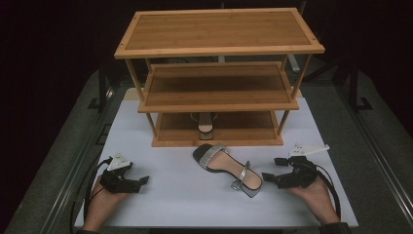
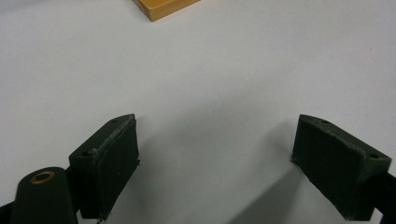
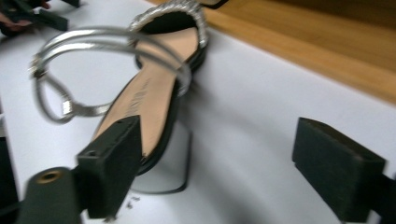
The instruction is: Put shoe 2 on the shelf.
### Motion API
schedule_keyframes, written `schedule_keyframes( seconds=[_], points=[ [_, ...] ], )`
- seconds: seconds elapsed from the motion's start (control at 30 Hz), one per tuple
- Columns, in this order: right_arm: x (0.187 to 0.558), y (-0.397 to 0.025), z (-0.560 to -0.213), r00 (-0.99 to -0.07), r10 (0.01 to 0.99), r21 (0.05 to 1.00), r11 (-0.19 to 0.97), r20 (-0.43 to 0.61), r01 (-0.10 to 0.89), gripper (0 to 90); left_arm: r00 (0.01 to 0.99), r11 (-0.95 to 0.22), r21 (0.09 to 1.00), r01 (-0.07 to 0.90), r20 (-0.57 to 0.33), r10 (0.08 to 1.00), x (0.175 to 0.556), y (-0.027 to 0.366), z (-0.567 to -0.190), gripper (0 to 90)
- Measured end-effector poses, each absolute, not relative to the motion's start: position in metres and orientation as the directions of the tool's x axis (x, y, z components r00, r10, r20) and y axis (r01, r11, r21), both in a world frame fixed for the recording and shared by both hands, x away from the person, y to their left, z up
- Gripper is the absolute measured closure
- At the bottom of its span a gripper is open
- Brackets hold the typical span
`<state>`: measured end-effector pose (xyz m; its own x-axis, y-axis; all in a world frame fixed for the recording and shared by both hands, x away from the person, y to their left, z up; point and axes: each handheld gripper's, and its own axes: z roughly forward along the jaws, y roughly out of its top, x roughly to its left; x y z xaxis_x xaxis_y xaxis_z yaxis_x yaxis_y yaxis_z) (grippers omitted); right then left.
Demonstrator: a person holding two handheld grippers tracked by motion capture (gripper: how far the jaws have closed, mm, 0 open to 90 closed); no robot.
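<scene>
The right gripper (image 1: 268, 176) sits low at the right side of the white bench (image 1: 175, 195), held in the person's right hand (image 1: 316, 192), its jaws pointing left toward a sandal. In the right gripper view its jaws stand wide apart with nothing between them; the left jaw is just in front of the heel end of the sandal (image 3: 154, 88), close to it, though contact cannot be told.

The left gripper (image 1: 142, 181) rests at the left side of the bench in the left hand (image 1: 104, 197), jaws pointing right. In the left gripper view its jaws (image 2: 215, 163) are spread wide over bare white surface, holding nothing, with a corner of the wooden rack (image 2: 161, 7) at the top edge.

The sandal (image 1: 226, 168) lies between the two grippers, near the middle of the bench and closer to the right one. It is a heeled sandal with a tan insole, a sparkly silver toe band and a thin silver ankle strap. Its long axis runs diagonally: toe toward the far left, near the rack's base, heel toward the near right.

Behind it stands a three-tier wooden shoe rack (image 1: 219, 48). A second sandal (image 1: 206, 126) stands on the bottom shelf, near the middle.
</scene>
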<state>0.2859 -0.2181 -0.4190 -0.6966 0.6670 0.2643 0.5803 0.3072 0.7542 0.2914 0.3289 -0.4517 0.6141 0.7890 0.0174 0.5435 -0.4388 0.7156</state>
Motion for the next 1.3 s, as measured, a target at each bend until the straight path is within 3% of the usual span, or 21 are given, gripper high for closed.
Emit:
schedule_keyframes(
  seconds=[0.27, 0.57, 1.0, 1.3],
  points=[
    [0.265, -0.198, -0.429, -0.719, 0.647, 0.744, 0.345, 0.253, 0.572, 14.0, 0.615, -0.441, 0.715, 0.542, 0.019, 0.788, 0.292, 0.329, -0.452, 13.6],
    [0.268, -0.165, -0.441, -0.753, 0.622, 0.710, 0.429, 0.216, 0.558, 14.4, 0.614, -0.440, 0.715, 0.543, 0.018, 0.789, 0.292, 0.329, -0.452, 13.6],
    [0.280, -0.187, -0.441, -0.709, 0.688, 0.707, 0.423, 0.157, 0.567, 15.6, 0.614, -0.440, 0.715, 0.543, 0.019, 0.789, 0.292, 0.329, -0.452, 13.6],
    [0.292, -0.179, -0.441, -0.720, 0.674, 0.706, 0.428, 0.167, 0.564, 31.1, 0.614, -0.441, 0.715, 0.543, 0.020, 0.789, 0.292, 0.329, -0.452, 13.6]
  ],
)
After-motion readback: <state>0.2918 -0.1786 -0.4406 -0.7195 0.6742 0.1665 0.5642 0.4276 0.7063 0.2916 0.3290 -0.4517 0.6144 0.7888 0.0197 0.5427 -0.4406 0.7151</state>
